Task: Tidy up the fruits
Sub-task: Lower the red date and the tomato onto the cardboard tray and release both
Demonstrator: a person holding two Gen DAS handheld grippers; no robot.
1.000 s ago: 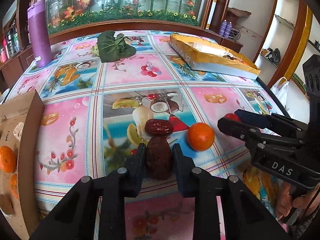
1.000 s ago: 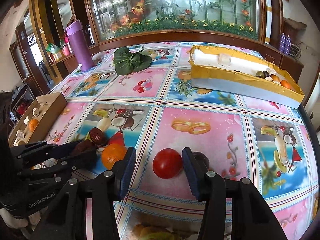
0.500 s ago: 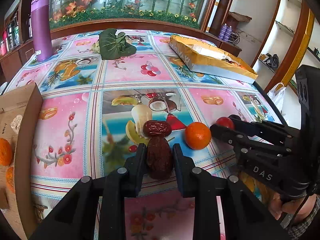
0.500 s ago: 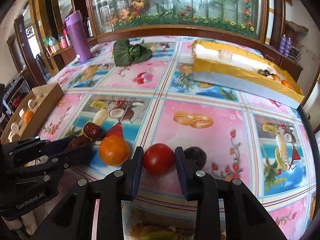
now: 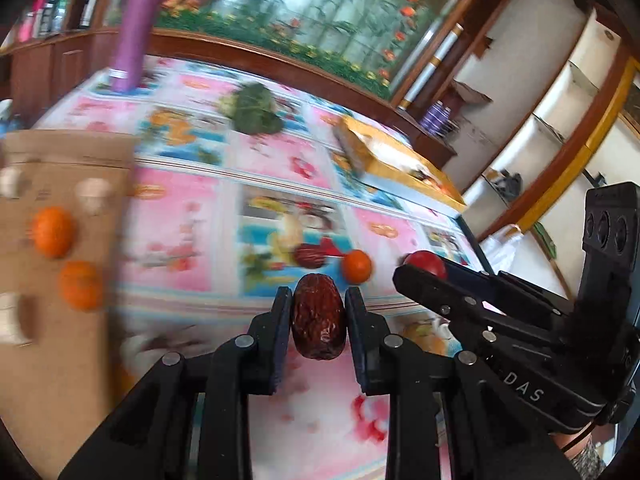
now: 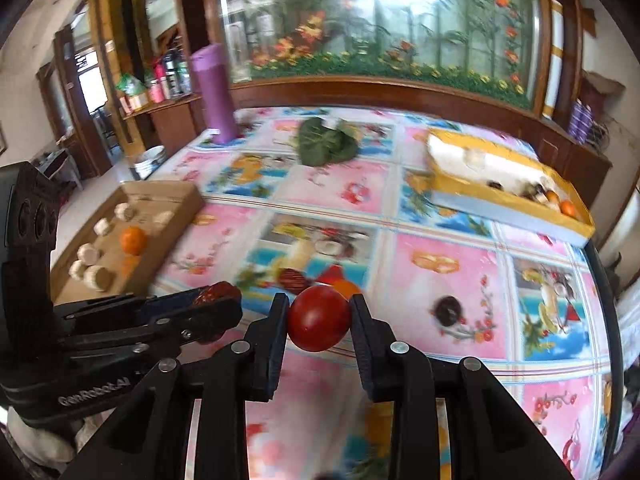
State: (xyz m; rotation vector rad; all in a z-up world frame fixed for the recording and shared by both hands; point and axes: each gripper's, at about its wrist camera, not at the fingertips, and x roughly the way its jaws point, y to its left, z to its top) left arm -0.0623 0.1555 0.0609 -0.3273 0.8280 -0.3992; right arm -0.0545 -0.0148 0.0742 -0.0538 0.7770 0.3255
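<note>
My left gripper [image 5: 318,316] is shut on a dark red date [image 5: 319,326] and holds it above the fruit-print tablecloth [image 5: 180,216]. My right gripper [image 6: 319,322] is shut on a red tomato [image 6: 318,318], also lifted; it shows in the left wrist view [image 5: 425,263]. A second date [image 5: 309,256] and an orange [image 5: 356,266] lie on the cloth ahead. A dark plum [image 6: 448,307] lies to the right. The left gripper with its date [image 6: 214,294] shows at the left of the right wrist view.
A cardboard box [image 6: 180,200] with oranges [image 5: 52,232] and pale round pieces stands at the left. A yellow tray [image 6: 504,196] with several fruits stands at the back right. A purple bottle [image 6: 214,92] and green leaves [image 6: 326,142] stand at the back.
Both grippers have lifted off the cloth, the left with the date and the right with the tomato. The left gripper has swung left toward the cardboard box.
</note>
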